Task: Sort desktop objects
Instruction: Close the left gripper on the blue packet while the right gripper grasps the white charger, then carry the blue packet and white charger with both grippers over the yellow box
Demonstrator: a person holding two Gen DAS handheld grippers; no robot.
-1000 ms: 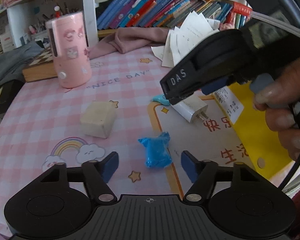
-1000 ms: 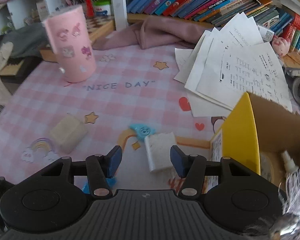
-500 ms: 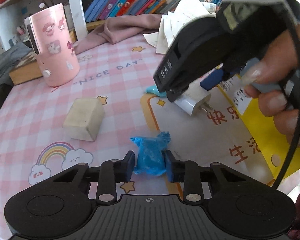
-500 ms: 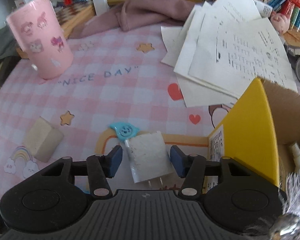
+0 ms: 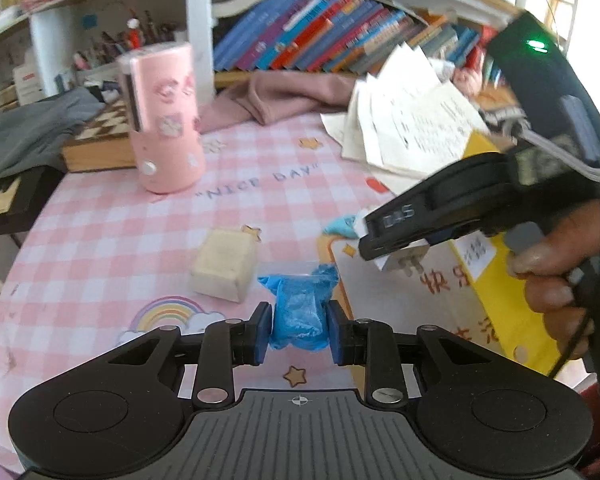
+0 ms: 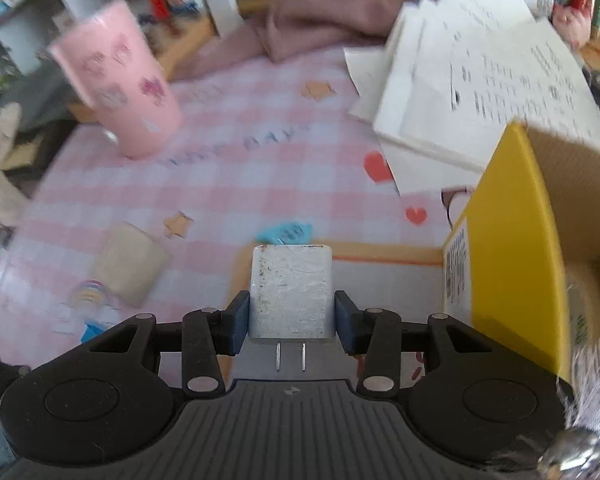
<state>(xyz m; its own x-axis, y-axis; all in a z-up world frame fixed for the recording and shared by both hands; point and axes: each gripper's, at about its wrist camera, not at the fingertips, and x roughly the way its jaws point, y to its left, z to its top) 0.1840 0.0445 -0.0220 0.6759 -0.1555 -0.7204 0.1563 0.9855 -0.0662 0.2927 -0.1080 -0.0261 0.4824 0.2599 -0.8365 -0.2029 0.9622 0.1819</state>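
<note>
Grippers each pinch one thing above the pink checked table (image 5: pixel 100 240). The left gripper (image 5: pixel 298 333) is closing, its pads pressed on both sides of a crumpled blue bag (image 5: pixel 298 314); a beige block (image 5: pixel 225 266) lies on the table just beyond it. The right gripper (image 6: pixel 288 325) is closing on a white charger (image 6: pixel 290 292), prongs pointing back toward the camera. A yellow box (image 6: pixel 512 256) stands just right of it, open at the top. A pink cup (image 5: pixel 162 120) stands farther back, papers (image 6: pixel 480 80) to the right.
</note>
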